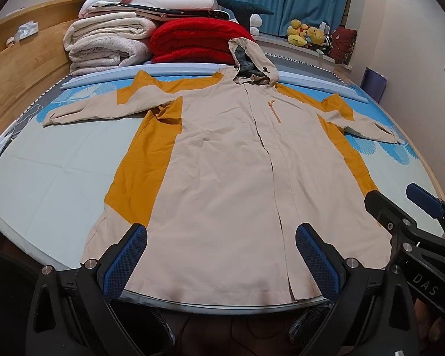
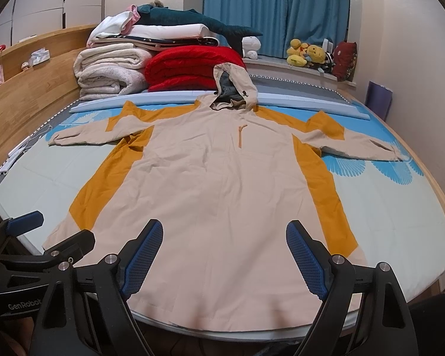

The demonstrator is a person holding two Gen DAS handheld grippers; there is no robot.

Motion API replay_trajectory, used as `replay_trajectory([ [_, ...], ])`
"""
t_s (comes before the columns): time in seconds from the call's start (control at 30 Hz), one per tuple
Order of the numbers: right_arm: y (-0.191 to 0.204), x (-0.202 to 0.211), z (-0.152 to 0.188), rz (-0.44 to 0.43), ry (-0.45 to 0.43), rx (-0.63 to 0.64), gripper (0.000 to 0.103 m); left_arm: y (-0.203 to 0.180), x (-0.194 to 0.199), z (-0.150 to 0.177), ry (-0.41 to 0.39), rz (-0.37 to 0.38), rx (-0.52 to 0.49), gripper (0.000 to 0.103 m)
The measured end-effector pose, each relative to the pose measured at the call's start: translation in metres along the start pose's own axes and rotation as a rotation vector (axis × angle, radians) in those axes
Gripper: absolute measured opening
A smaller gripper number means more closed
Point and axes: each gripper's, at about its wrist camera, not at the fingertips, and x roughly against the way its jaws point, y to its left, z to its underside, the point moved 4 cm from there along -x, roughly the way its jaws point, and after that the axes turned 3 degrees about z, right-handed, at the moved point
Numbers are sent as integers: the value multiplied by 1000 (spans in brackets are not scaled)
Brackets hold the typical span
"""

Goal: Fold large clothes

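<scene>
Since the beige-and-mustard hooded cloth jacket lies flat with its long axis running straight away from you, hem nearest, your left gripper and right gripper both hover at the hem, jaws spread, holding nothing. Left sits nearer the mustard side panel. Pale sheeted bed; folded red quilt behind.
</scene>
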Motion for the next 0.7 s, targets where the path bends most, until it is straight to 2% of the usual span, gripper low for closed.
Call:
replay_trajectory([
  [0.7, 1, 0, 1, 1, -2, -1, 86, 0, 1, -1, 0, 1, 2, 100],
])
